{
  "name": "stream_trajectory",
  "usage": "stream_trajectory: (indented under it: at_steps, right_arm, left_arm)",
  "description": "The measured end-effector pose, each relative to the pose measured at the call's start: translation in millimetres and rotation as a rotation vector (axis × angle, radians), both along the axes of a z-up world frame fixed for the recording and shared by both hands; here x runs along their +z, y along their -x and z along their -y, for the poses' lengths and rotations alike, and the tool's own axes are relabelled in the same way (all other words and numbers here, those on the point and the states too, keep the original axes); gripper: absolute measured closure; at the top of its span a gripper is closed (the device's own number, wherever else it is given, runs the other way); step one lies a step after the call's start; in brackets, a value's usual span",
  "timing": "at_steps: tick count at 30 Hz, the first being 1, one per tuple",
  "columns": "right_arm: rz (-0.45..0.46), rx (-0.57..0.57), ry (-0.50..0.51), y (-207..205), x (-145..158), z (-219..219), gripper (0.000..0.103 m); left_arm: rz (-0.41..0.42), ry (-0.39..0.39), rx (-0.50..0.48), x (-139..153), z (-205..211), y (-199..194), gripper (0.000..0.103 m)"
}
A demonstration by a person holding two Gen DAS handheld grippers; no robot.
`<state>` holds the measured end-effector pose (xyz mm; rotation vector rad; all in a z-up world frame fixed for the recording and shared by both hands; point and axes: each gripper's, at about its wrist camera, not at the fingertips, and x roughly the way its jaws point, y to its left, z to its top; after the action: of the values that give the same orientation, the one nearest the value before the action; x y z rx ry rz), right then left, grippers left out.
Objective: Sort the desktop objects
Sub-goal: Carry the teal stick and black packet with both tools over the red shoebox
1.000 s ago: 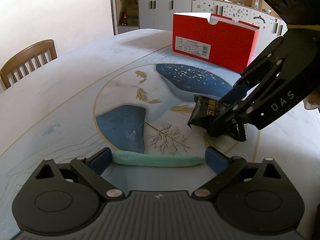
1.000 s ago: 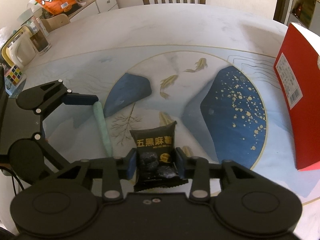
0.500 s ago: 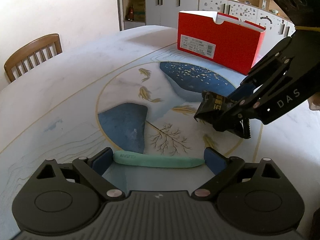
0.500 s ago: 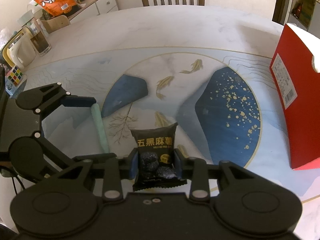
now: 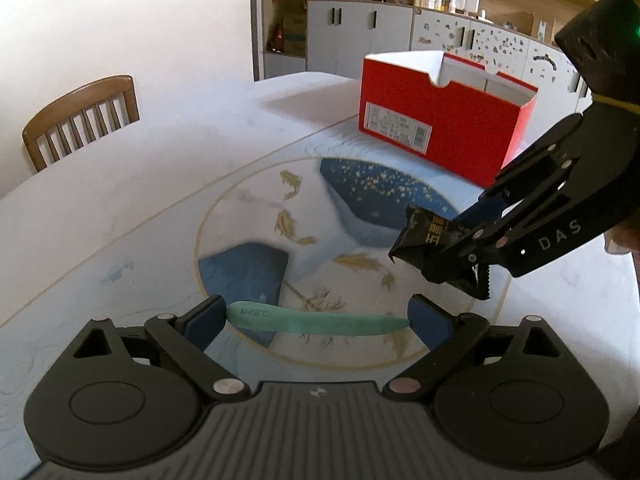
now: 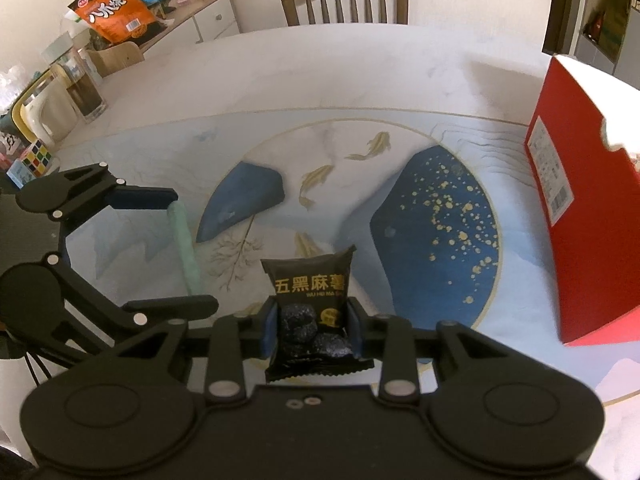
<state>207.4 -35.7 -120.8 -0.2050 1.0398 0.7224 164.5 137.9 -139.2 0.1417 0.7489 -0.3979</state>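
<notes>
Over on the left, the left gripper (image 5: 318,318) had the long mint-green tool (image 5: 316,322) pinched end to end between its blue pads (image 5: 204,318), jaws stretched wide around its full length, the tool lying crosswise above the painted table (image 5: 160,184). From the right wrist view that same gripper (image 6: 176,248) showed at the left edge, the green tool (image 6: 185,252) running between its fingers. Moving to the middle, the right gripper (image 6: 311,334) squeezed the black snack packet (image 6: 310,308) at its lower half, pads tight on both sides, gold lettering facing up. From the left view, the right gripper (image 5: 460,248) carried that packet (image 5: 424,238) clear above the tabletop. Far right, the open red box (image 5: 436,120) stood on the table, apart from both grippers.
</notes>
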Motion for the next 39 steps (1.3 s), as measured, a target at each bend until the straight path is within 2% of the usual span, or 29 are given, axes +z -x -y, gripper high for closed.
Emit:
stream_trajectory:
  at_steps: [11, 25, 39]
  right_arm:
    - [0.018, 0.008, -0.056, -7.3, 28.7, 36.9, 0.07]
    - [0.06, 0.014, -0.122, -26.5, 66.2, 100.3, 0.07]
    - [0.128, -0.009, -0.182, -60.3, 94.3, 168.4, 0.07]
  left_arm:
    - [0.028, 0.02, 0.045, 36.0, 30.7, 0.8, 0.005]
    - [0.082, 0.027, 0.068, 77.1, 90.8, -9.5, 0.005]
    - [0.125, 0.016, 0.054, 100.7, 158.1, -36.9, 0.005]
